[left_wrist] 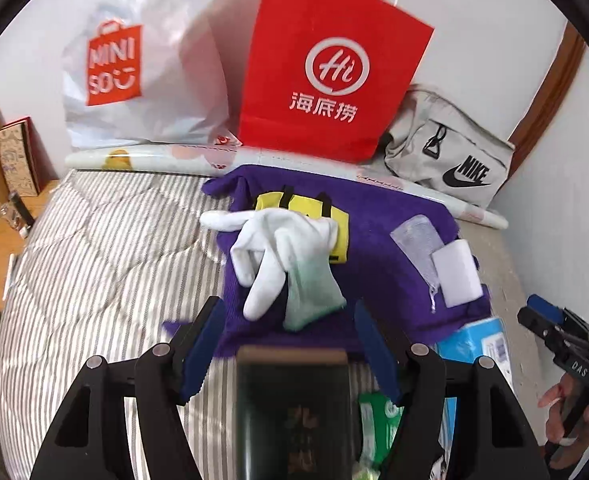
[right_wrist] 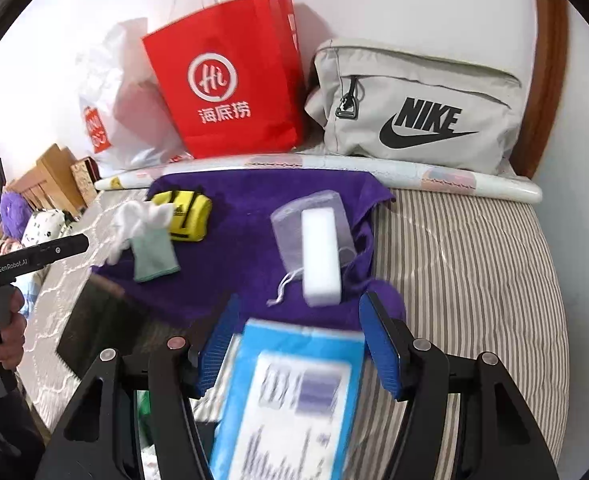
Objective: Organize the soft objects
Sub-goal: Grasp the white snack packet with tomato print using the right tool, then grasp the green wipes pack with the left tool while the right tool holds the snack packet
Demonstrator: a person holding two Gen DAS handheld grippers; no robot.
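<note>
Left gripper: lower centre of the left wrist view, blue pads spread wide apart, gripping nothing. A blurred dark box sits between the jaws; contact cannot be told.

Right gripper: lower centre of the right wrist view, blue pads likewise wide apart. A blurred blue-and-white box lies between them; no pad is seen pressing on it.

Purple towel: spread flat on the striped bedcover, mid-frame, just beyond both grippers.

White glove: on the towel's left part, fingers splayed, overlapping a pale green cloth piece.

Yellow pouch: black straps, touching the glove at its upper edge.

White sponge block: on the towel's right part, lying on top of a sheer drawstring pouch.

Red paper bag: upright against the wall, upper centre.

White Miniso plastic bag: upper left, beside the red bag.

Grey Nike bag: upper right, beside the red bag.

Rolled printed sheet: lying between the bags and the towel.
</note>
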